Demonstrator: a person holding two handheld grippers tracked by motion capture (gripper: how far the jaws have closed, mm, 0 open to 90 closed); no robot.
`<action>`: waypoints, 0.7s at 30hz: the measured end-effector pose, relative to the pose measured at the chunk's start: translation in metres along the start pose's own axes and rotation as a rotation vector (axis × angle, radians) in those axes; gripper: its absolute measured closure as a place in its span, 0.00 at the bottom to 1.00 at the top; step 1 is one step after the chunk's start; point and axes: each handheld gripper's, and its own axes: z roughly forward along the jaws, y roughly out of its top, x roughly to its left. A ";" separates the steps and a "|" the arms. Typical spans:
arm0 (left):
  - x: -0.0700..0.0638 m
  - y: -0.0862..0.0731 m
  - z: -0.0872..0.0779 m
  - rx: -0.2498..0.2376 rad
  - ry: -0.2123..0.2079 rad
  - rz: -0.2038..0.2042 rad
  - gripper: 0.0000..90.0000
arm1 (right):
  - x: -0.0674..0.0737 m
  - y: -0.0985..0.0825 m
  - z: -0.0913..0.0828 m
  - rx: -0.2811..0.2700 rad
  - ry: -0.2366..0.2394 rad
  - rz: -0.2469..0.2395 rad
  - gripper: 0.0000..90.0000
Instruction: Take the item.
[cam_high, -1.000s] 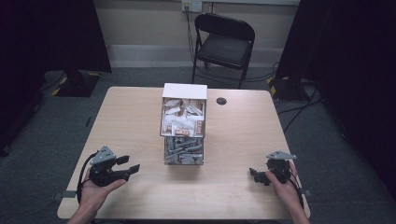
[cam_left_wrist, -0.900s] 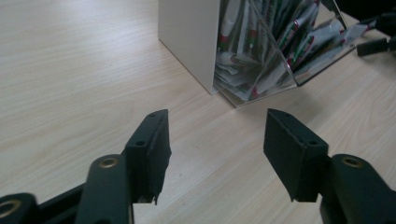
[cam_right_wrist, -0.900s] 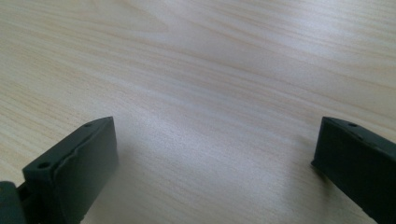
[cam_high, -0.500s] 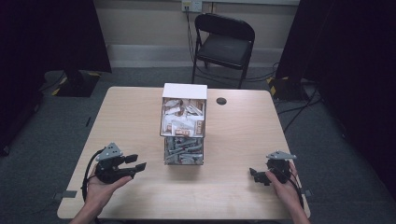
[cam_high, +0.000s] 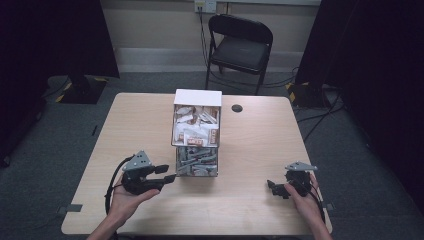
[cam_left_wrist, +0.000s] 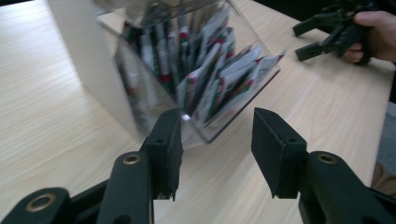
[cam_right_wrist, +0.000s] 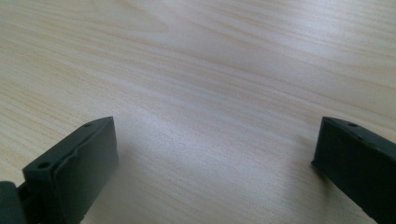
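A clear dispenser box (cam_high: 196, 135) with a white top stands at the middle of the wooden table (cam_high: 260, 140); its upper part holds several white packets, its lower part grey ones. My left gripper (cam_high: 168, 173) hovers just left of the box's front lower corner and points at it. In the left gripper view the box (cam_left_wrist: 201, 70) rises close ahead of the left gripper (cam_left_wrist: 217, 135). Its jaws have just been closing but stand open, with nothing between them. My right gripper (cam_high: 273, 187) rests at the table's front right, open over bare wood (cam_right_wrist: 215, 140).
A small black disc (cam_high: 237, 108) lies on the table behind the box to the right. A black folding chair (cam_high: 240, 45) stands beyond the far edge. The right hand with its gripper (cam_left_wrist: 329, 32) appears far off in the left gripper view.
My left gripper has moved right toward the box and risen a little, and its jaws stand narrower. The right gripper has stayed put.
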 end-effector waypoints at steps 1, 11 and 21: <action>-0.002 0.001 0.002 -0.002 0.002 0.005 0.60 | 0.000 0.000 0.000 0.000 0.000 0.000 0.00; -0.016 0.015 0.021 0.004 -0.047 0.053 0.66 | 0.000 0.000 0.000 0.000 0.000 0.000 0.00; -0.022 0.024 0.044 0.009 -0.087 0.052 0.72 | 0.000 0.000 0.000 0.000 0.000 0.000 0.00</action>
